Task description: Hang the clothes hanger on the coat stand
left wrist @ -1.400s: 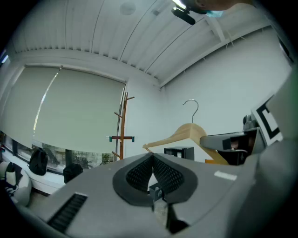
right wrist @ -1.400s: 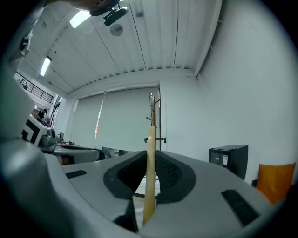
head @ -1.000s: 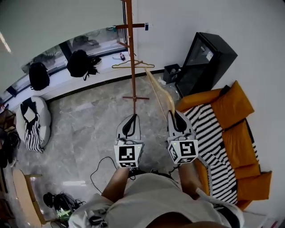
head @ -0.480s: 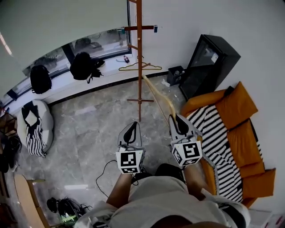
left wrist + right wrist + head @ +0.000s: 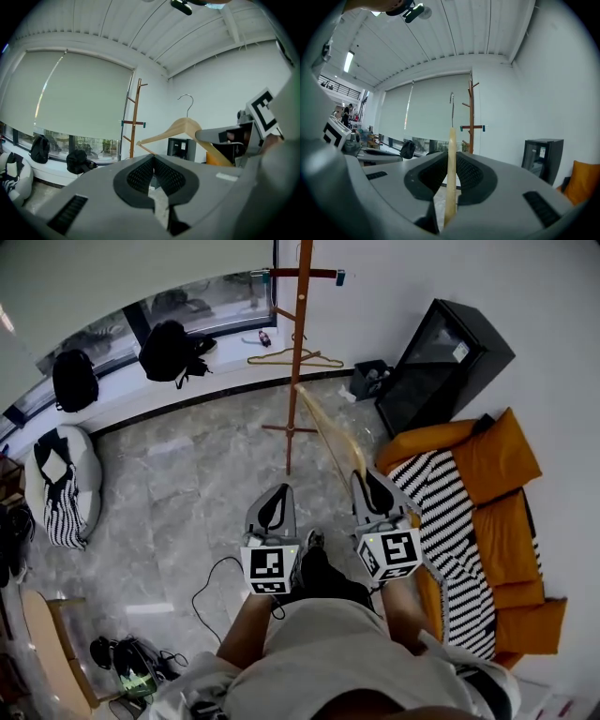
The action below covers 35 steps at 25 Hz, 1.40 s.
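The wooden coat stand rises at the top middle of the head view, with a wire-hooked hanger hanging on one of its pegs. My right gripper is shut on one arm of a pale wooden hanger, which reaches out toward the stand. In the right gripper view that hanger stands edge-on between the pads, with the stand behind it. My left gripper is level beside it, shut and holding nothing. From the left gripper view, the hanger and the stand are ahead.
A black cabinet stands right of the stand, with a small bin beside it. An orange sofa with a striped cover lies at the right. Black bags sit on the window ledge. A cable runs across the floor.
Both grippers have sunk a little and shifted across the floor, the hanger still gripped. A dark shoe of the person now shows between the grippers.
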Motion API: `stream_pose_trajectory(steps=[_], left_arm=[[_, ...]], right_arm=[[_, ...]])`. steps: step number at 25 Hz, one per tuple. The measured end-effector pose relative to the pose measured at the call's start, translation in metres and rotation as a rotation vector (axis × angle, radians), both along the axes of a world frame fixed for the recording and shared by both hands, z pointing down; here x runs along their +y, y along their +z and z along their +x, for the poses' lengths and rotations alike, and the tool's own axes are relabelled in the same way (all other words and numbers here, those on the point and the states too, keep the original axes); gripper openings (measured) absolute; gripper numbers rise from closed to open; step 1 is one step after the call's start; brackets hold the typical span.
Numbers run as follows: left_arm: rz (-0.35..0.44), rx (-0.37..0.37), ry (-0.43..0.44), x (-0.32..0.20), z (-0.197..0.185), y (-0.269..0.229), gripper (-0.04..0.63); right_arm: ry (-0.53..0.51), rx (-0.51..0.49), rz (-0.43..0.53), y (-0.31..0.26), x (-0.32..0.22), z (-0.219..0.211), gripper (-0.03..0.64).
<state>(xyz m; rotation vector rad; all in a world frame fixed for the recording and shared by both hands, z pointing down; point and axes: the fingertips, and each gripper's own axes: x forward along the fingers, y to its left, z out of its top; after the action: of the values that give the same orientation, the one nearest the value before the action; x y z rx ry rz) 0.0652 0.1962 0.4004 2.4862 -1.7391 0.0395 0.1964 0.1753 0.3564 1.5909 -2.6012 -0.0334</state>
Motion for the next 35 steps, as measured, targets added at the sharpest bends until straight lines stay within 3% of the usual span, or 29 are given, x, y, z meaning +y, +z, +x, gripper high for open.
stream_pose_trajectory(steps=[8, 21, 35], left_arm=[[-0.011, -0.012, -0.035, -0.045, -0.016, 0.003, 0.009], [-0.084, -0.081, -0.051, -0.154, -0.009, 0.008, 0.009], [-0.172, -0.106, -0.246, -0.187, -0.047, 0.032, 0.009]], right_arm=[[-0.036, -0.021, -0.016, 0.008, -0.044, -0.014, 0.049], [-0.157, -0.029, -0.044, 0.011, -0.167, -0.020, 0.048], [-0.314, -0.091, -0.105, 0.035, -0.246, -0.055, 0.049]])
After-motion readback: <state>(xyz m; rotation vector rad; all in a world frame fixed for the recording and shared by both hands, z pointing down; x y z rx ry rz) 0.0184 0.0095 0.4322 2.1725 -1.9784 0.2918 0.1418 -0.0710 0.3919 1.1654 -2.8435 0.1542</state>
